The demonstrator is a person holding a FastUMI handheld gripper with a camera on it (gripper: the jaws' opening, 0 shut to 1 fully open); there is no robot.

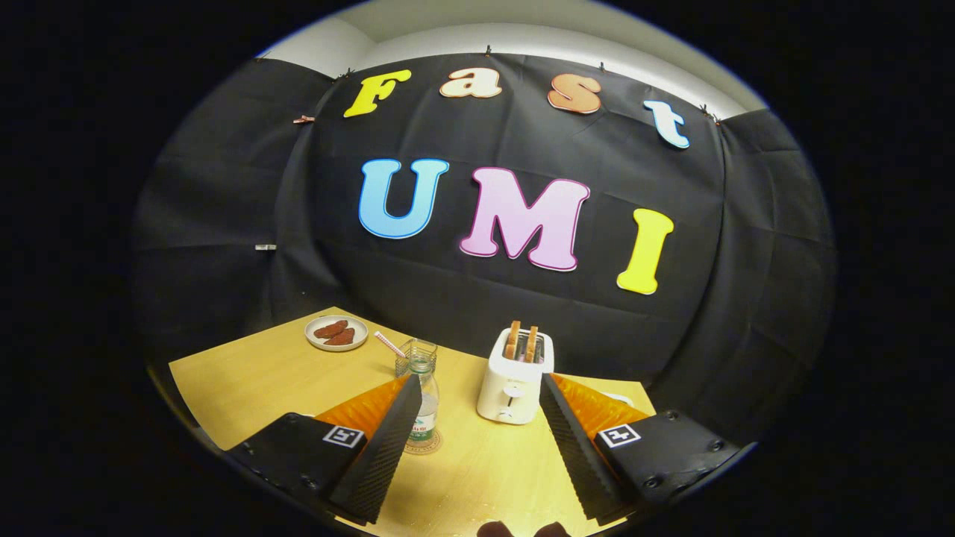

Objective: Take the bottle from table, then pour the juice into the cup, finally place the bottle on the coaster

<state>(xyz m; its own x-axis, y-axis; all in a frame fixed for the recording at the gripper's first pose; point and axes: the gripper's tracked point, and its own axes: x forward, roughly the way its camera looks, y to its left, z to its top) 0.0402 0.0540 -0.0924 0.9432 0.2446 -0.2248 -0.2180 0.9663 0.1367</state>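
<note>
- My gripper hangs above the wooden table with its two fingers spread wide apart, nothing caught between them.
- The gap between the fingers frames bare tabletop, with the white toaster standing just beyond the tips, a little nearer my right finger.
- Two slices of toast stick upright out of the toaster's slots (nicely browned, by the look of them).
- The bottle stands upright right beside my left finger, partly hidden behind that finger's inner edge; clear body, label low down, no cap that I can make out.
- It sits on the coaster, whose round rim peeks out under the bottle's base.
- Directly behind the bottle is the glass cup, with a striped straw leaning out of it toward the plate; whether cup and bottle touch, I cannot tell from here.
- Further back, near the table's far corner, a small plate carries two dark reddish pieces of food.
- Behind it all hangs the booth's black cloth wall.
</note>
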